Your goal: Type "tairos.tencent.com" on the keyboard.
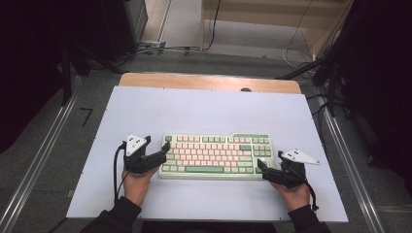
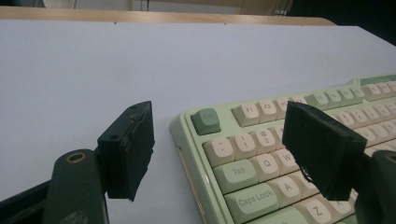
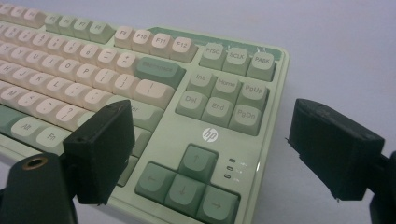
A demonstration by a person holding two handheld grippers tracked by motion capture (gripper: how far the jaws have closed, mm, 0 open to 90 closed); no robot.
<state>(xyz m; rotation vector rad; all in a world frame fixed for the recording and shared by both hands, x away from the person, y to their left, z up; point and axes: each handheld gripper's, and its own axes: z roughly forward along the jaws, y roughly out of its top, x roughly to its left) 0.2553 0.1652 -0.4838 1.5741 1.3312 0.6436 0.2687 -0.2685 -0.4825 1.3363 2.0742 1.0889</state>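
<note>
White sheet [image 1: 204,109] covers the table, wood edge [image 1: 209,81] showing at the far side, cables on the floor beyond. Keyboard [image 1: 216,155], green and cream, lies flat near the front middle of the sheet, long side toward me.

My left gripper [image 1: 164,151] sits at its left end. From the left gripper view [image 2: 219,154] the jaws stand wide apart, straddling the keyboard's [image 2: 280,154] Esc corner: one jaw over bare sheet, the other over the letter keys. Nothing gripped.

My right gripper [image 1: 262,167] sits at the right end. Right gripper view [image 3: 217,154]: jaws wide open, arrow-key corner [image 3: 196,182] between them, one jaw over the keys, the other off the right edge. Pads not pressing anything.
</note>
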